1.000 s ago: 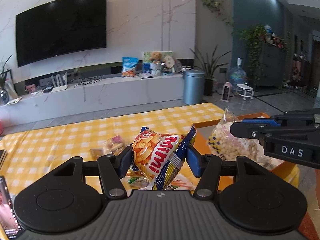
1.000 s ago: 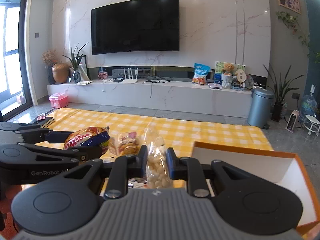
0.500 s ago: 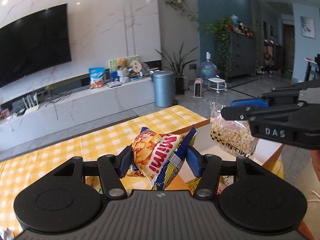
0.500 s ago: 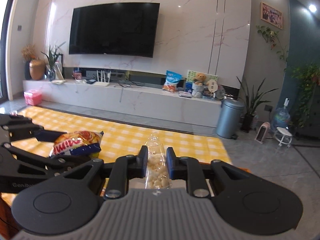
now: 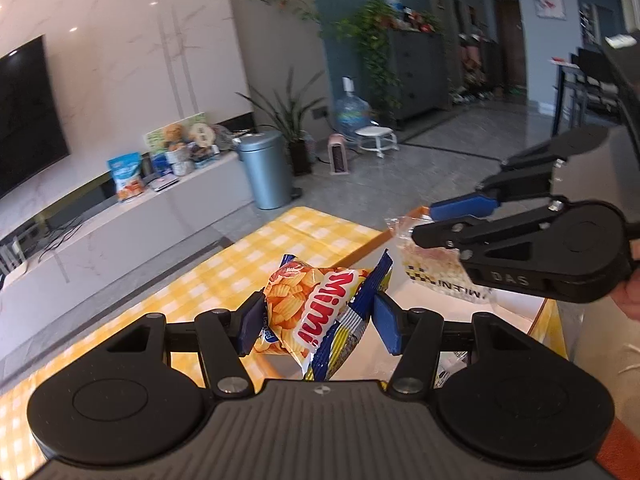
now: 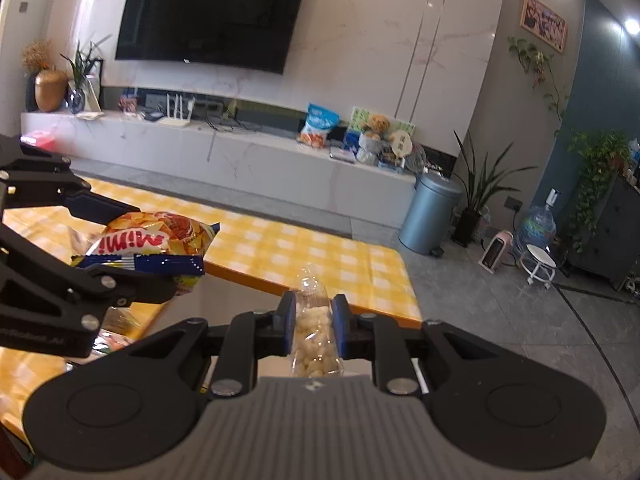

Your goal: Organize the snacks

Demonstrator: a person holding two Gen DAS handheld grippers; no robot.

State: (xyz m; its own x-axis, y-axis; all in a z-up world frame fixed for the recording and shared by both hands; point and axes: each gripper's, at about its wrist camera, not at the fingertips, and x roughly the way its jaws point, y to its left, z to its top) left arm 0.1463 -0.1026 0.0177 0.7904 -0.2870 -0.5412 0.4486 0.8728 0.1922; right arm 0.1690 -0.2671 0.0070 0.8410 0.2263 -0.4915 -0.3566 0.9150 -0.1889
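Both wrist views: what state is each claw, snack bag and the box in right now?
Left claw: shut on Mimi chips bag.
Mimi chips bag: held aloft, sealed.
Right claw: shut on clear puffs bag.
Clear puffs bag: held aloft.
Orange-rimmed box: open.

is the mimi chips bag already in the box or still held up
Held up: the Mimi chips bag is pinched in the left gripper, hanging above the orange-rimmed box.

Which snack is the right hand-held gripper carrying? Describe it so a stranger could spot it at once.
Start at the yellow checked tablecloth; the orange-rimmed box sits at its end. Over the box, the right hand-held gripper pinches a clear bag of pale puffed pieces. The Mimi chip bag beside it is orange, blue and opaque.
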